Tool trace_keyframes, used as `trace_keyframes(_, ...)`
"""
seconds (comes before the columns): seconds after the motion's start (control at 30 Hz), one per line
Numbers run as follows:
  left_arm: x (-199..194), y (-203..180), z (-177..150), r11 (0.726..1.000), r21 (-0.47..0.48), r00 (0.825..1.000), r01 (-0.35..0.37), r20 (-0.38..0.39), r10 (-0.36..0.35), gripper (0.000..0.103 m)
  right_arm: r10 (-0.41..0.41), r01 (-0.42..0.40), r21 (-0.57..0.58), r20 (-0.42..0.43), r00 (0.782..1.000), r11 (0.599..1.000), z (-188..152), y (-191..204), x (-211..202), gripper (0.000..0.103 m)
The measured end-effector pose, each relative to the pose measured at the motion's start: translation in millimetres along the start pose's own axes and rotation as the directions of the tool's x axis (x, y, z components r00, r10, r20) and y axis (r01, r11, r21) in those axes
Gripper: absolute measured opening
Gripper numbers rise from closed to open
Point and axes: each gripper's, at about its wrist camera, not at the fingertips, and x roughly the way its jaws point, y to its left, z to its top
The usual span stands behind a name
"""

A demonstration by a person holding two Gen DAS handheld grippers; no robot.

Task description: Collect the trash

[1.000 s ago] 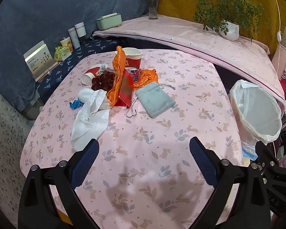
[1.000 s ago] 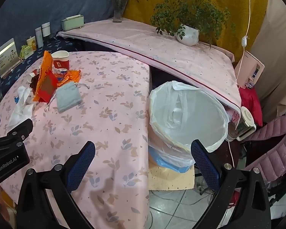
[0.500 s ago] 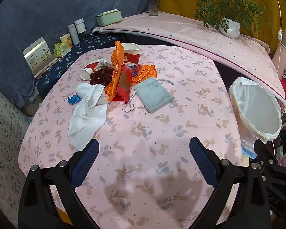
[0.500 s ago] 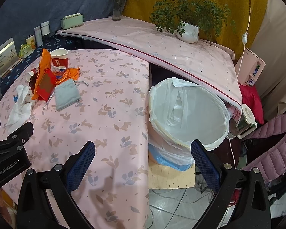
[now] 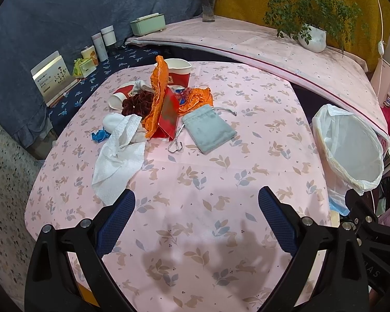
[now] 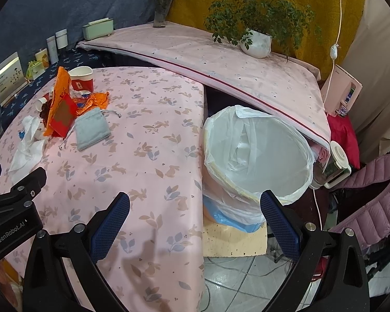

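Both grippers hang empty in my feeds, jaws spread wide: the left gripper (image 5: 196,202) over the near part of the desk (image 5: 221,187), the right gripper (image 6: 195,208) straddling the desk's right edge and the bin beside it. Just ahead of my left gripper lies a crumpled white tissue (image 5: 118,156). Beyond it I see the trash pile: a grey drawstring pouch (image 5: 208,128) lying flat, a red card (image 5: 169,109) standing up against an orange wrapper (image 5: 157,91), a dark red scrunchie (image 5: 139,102), a small blue scrap (image 5: 100,135), and a tipped paper cup (image 5: 119,97). Behind those stands an upright red paper cup (image 5: 178,71). The lined trash bin (image 6: 257,156) sits on the floor touching the desk's right side, well apart from the pile. Farthest back, a potted plant (image 6: 256,41) rests on a shelf.
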Motion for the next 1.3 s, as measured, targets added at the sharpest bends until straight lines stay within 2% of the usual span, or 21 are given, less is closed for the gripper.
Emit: trace_keyframes(1.3,-1.9,-3.1,0.3,1.000,0.001,1.000,0.000,0.002,0.000,0.091,0.004,-0.004,0.009,0.003,1.000,1.000,1.0,-2.1,-1.4,0.096)
